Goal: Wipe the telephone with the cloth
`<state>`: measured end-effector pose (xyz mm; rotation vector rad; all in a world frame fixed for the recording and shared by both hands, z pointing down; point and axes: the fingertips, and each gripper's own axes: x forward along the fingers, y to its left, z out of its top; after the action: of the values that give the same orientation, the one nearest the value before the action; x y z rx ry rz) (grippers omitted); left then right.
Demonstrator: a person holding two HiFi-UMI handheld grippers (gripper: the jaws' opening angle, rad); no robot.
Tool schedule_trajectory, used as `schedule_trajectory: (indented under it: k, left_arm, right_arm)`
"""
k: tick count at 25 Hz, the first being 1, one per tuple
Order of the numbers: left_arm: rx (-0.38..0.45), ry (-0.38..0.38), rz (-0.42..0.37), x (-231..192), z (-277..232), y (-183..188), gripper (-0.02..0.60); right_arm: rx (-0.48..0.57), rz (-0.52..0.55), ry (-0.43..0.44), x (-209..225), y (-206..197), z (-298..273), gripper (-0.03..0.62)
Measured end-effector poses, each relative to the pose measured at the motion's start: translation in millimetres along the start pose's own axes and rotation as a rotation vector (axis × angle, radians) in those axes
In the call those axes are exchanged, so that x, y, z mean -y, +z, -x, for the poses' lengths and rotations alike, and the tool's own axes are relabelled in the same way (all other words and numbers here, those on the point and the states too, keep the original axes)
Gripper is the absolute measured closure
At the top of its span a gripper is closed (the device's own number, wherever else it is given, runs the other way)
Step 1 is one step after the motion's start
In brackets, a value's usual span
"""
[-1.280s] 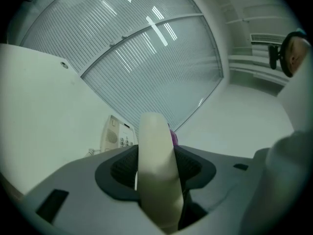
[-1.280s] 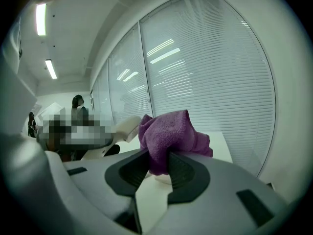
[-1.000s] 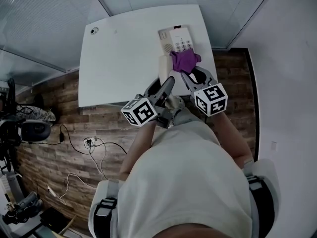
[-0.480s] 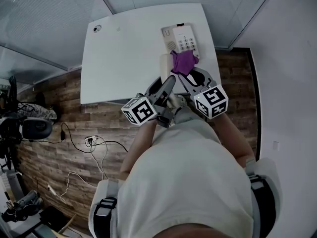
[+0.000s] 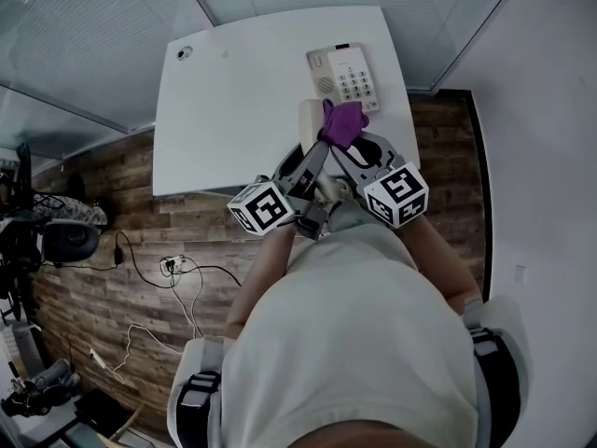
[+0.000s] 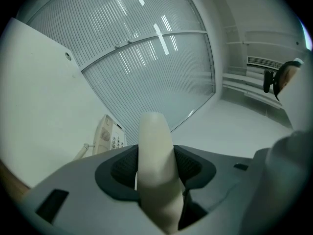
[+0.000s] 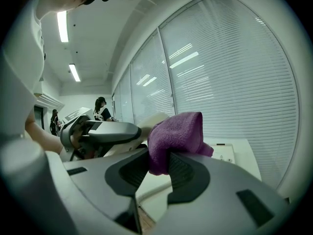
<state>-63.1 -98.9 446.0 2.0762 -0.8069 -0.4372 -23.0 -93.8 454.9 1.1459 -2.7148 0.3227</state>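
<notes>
A white rectangular table (image 5: 233, 110) fills the upper half of the head view, set on wood-plank flooring (image 5: 103, 250) beside walls of slatted blinds (image 5: 75, 35). The cream push-button telephone base (image 5: 345, 73) sits near the table's upper-right corner, keypad up. Your left gripper (image 5: 314, 154), at centre frame, is clenched on the cream plastic handset (image 5: 307, 119). In the left gripper view the handset rises upright between the jaws, clear of the base. The base and its coiled cord (image 6: 83, 150) show at that view's lower left. Your right gripper (image 5: 348, 147), just right of the left one, grasps a bunched purple terry cloth (image 5: 342, 122). In the head view the cloth sits just beside the handset and just below the base. In the right gripper view it bulges above the closed jaws at centre, with the handset pale behind it. Black cables (image 5: 159, 269) trail across the floor at lower left.
</notes>
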Motion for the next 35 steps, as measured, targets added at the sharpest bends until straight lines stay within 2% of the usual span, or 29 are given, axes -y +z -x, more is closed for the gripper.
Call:
schedule_trajectory:
  k: [13,30,35]
  left_arm:
    - [0.025,0.004,0.011,-2,1,3,0.353]
    - [0.042,0.014,0.018,-6,-4,11,0.353]
    - [0.047,0.018,0.019,-7,-5,14,0.353]
  right_arm:
    - [-0.003,-0.014,0.089,-22,-8,1,0.479]
    - [-0.019,-0.043,0.31,-33,-6,6,0.487]
    - [-0.065,-0.001,0.36,-36,-9,9,0.49]
